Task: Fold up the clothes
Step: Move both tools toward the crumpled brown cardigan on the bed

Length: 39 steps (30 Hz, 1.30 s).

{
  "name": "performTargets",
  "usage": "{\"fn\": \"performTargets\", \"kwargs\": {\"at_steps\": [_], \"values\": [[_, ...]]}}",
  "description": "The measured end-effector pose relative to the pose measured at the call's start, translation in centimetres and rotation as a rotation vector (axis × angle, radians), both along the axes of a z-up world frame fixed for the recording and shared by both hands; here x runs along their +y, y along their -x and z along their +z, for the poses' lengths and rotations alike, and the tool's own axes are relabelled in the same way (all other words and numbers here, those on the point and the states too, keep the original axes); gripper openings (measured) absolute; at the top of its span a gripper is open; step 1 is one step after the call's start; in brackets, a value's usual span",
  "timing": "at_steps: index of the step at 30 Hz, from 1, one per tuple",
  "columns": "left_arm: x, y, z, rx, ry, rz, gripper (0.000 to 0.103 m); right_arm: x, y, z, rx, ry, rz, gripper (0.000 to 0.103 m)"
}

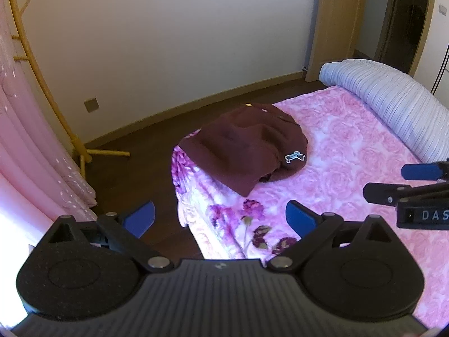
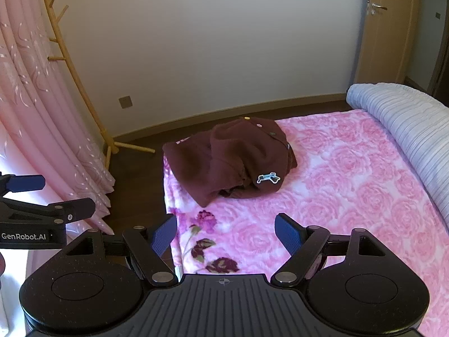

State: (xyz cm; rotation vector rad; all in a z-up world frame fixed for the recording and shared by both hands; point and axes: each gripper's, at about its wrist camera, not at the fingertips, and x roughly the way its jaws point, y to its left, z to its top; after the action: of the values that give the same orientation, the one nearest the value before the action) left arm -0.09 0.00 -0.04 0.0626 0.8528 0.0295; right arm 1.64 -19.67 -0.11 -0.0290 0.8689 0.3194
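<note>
A dark maroon garment [image 1: 247, 146] with a small blue-white patch lies folded in a bundle near the far left corner of the bed; it also shows in the right wrist view [image 2: 230, 160]. My left gripper [image 1: 220, 216] is open and empty, held above the bed's near left edge, well short of the garment. My right gripper [image 2: 226, 233] is open and empty over the pink blanket. The right gripper shows at the right edge of the left wrist view [image 1: 393, 181]. The left gripper shows at the left edge of the right wrist view [image 2: 67, 196].
The bed carries a pink rose blanket [image 1: 350, 146]. A rolled striped white quilt [image 1: 393, 104] lies along its right side. A wooden coat rack [image 2: 75, 78] and pink curtains [image 2: 31, 118] stand at the left. Dark wood floor [image 1: 134, 143], white wall and a door [image 2: 384, 28] lie behind.
</note>
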Motion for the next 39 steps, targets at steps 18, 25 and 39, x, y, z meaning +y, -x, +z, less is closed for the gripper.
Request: {"fn": "performTargets", "kwargs": {"at_steps": [18,25,39], "values": [[0.3,-0.7,-0.5,0.029,0.041,0.024,0.097,-0.5,-1.2,-1.3,0.012,-0.015,0.009,0.08],[-0.6,-0.9,-0.5,0.029,0.016,0.034,0.097,-0.8,-1.5,-1.7,0.015,-0.023,0.021,0.08],[-1.6,-2.9,-4.1,0.024,-0.143,-0.093,0.097,-2.2,-3.2,-4.2,0.038,-0.015,0.065,0.08]]}}
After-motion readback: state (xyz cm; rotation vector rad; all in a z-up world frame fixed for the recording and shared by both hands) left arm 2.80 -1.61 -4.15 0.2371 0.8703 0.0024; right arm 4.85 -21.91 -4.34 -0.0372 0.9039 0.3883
